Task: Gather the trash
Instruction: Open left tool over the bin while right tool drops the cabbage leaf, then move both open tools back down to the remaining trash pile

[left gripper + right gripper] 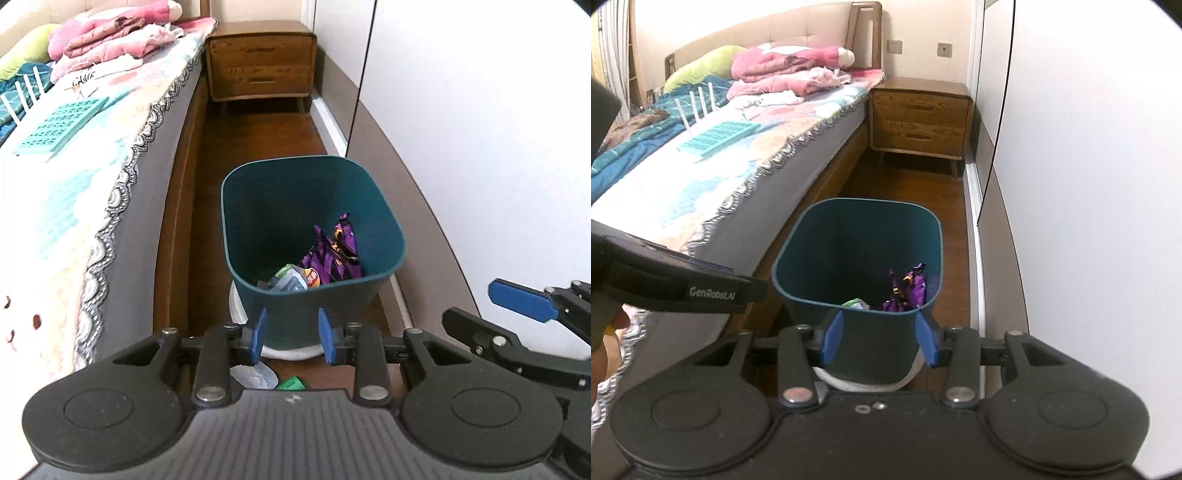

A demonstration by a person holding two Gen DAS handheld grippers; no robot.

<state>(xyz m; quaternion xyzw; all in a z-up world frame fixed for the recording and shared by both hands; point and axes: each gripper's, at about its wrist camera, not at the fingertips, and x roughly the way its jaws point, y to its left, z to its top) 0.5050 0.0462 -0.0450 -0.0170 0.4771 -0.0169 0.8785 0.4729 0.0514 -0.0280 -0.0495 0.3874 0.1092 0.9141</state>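
Left gripper: left gripper point(291, 338) hangs over the floor just short of the bin, its blue fingers point(258, 334) part open with nothing between the pads; only the bin's near wall shows in the gap behind them
Right gripper: right gripper point(880, 341) is beside the left one, fingers point(832, 341) a little wider apart, also empty; in the left wrist view one of its blue pads shows at the right edge
Hand: part of a hand point(605, 332) shows at the left edge of the right wrist view, around the other gripper's black handle
Floor scraps: crumpled clear wrapper point(254, 376) and small green scrap point(291, 384) lie on the wooden floor point(258, 136) just in front of the bin, beneath the left gripper
Bin: teal bin point(280, 206) stands upright on the floor in the narrow strip between the bed's side and the white wardrobe point(480, 147), on or against a white round base point(236, 306)
Trash inside: purple snack wrapper point(334, 254) leans on the bin's right inner wall; pale crumpled packet point(288, 278) lies beside it at the near wall
Bed: bed point(74, 206) runs along the left, patterned cover hanging over its edge, teal tray point(61, 125) on top and pink bedding point(110, 40) heaped near the head
Nightstand: wooden nightstand point(260, 61) with two drawers stands at the far end of the floor strip, by the head of the bed
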